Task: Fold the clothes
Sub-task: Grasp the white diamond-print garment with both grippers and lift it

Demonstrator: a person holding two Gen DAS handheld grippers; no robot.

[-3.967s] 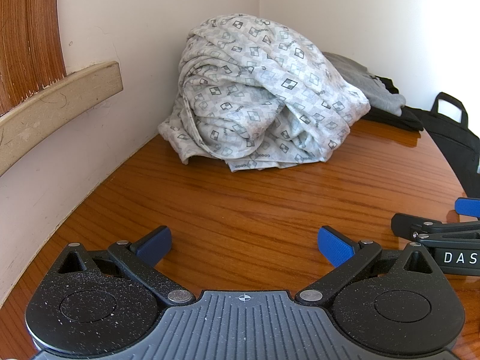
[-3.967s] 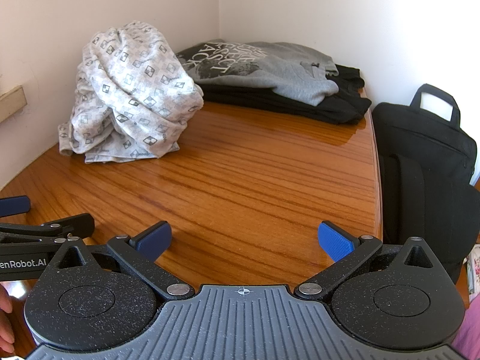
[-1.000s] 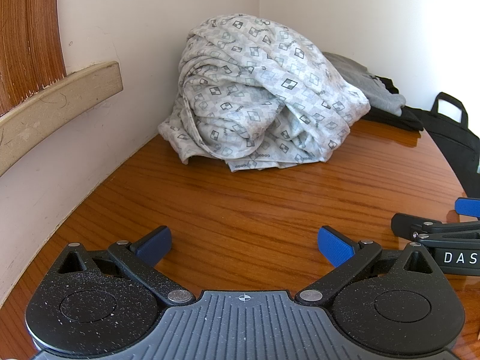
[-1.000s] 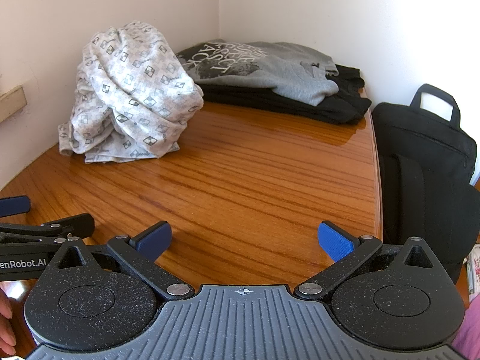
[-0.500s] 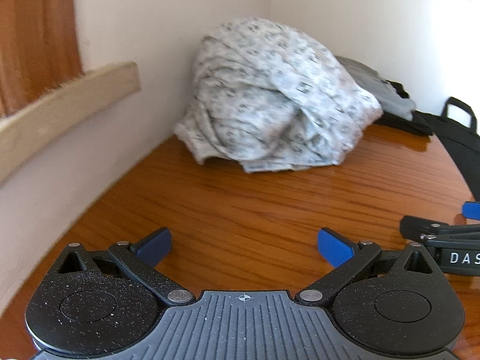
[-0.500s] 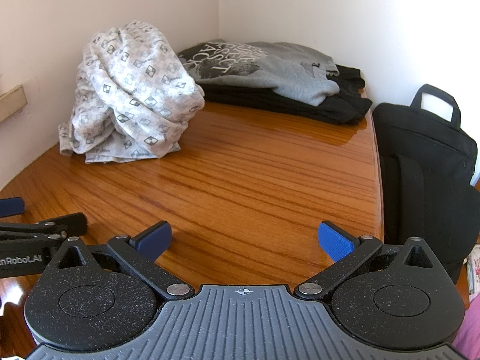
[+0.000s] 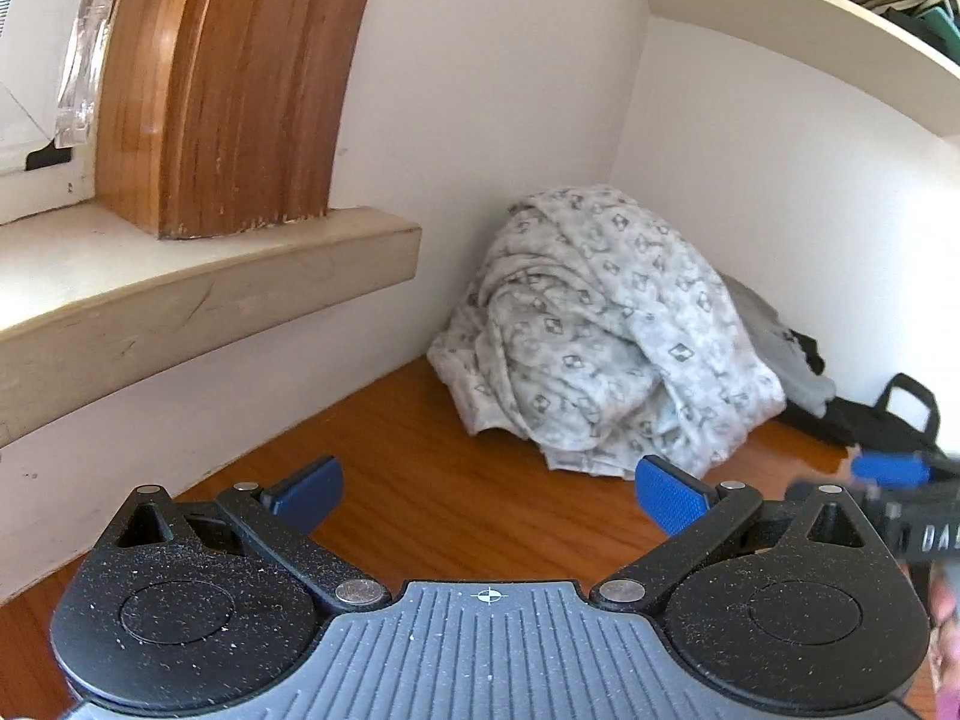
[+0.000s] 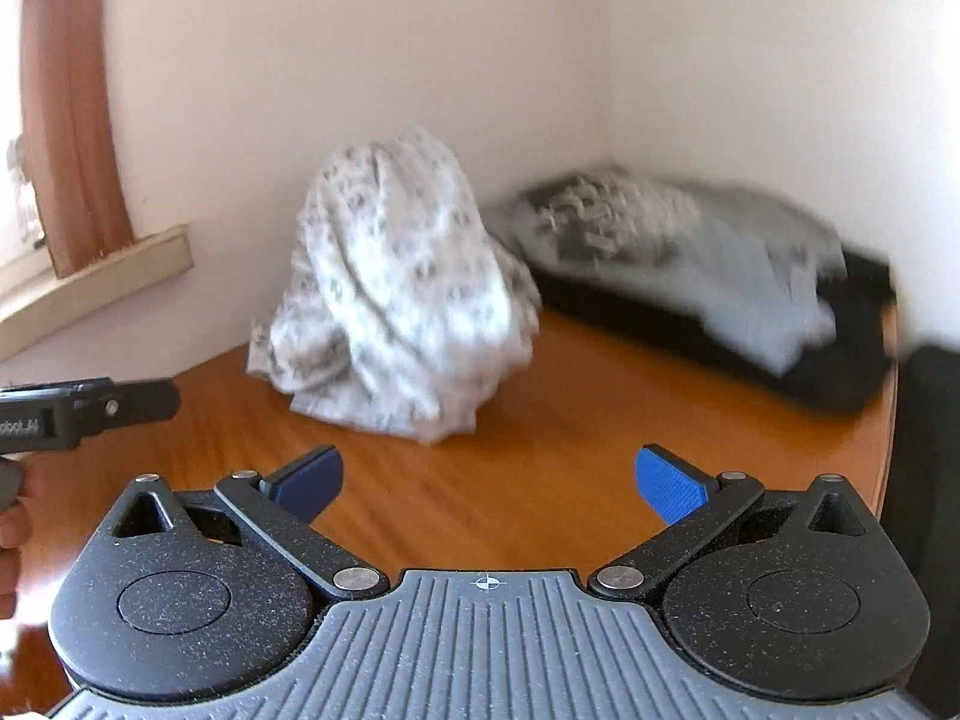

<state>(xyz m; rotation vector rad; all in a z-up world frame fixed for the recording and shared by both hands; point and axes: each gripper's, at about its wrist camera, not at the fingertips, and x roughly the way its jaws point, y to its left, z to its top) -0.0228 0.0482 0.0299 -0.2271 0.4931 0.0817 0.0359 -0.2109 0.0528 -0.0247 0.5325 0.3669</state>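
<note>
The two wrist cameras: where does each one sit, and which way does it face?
Left wrist view: sits behind the open left gripper, facing the crumpled white patterned garment in the wall corner.
Right wrist view: sits behind the open right gripper, facing the same garment; a hand shows.
Shared: the garment and the wooden table.

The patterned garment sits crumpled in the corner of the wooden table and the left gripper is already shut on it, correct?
Not quite. The patterned garment does sit crumpled in the corner of the wooden table, but the left gripper is open and short of it, as the left wrist view shows.
</note>
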